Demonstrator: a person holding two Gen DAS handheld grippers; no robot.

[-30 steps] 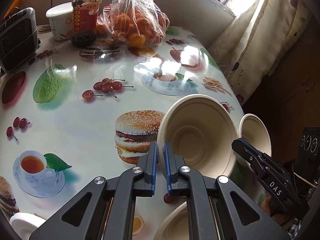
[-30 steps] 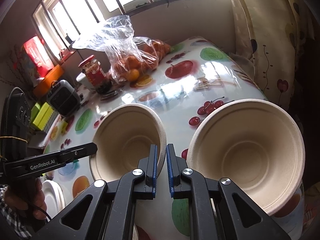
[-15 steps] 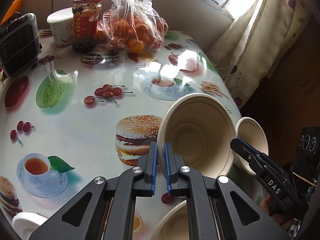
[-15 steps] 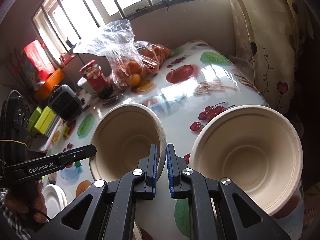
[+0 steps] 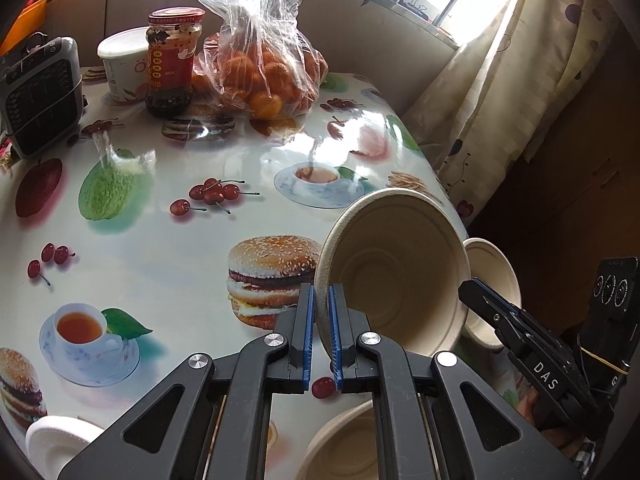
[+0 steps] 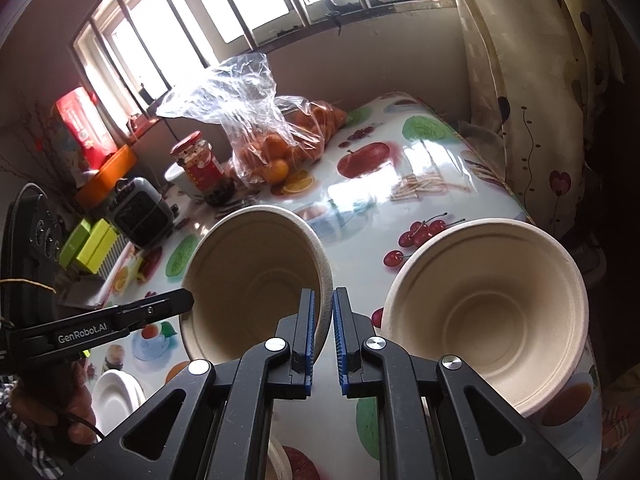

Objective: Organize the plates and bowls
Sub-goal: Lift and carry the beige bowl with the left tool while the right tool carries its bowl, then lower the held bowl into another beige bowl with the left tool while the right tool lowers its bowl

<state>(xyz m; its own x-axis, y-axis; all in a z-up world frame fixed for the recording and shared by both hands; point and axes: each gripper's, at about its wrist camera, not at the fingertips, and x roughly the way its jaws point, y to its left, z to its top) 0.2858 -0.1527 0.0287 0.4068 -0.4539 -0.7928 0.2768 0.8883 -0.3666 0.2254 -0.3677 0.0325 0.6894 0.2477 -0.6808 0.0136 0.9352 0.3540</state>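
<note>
Though cut off, bowl [image 5: 352, 440] below tool [image 5: 319, 320]

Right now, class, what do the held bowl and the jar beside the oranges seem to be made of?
Bowl: probably moulded paper pulp; matte beige, with a speckled, fibrous-looking rim.
Jar: likely glass; glossy, with dark contents showing through near the base.

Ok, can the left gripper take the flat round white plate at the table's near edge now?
Probably not yet: the left gripper is shut on the round beige pulp bowl at its rim, which the right gripper also seems to pinch. The plate itself lies uncovered.
</note>
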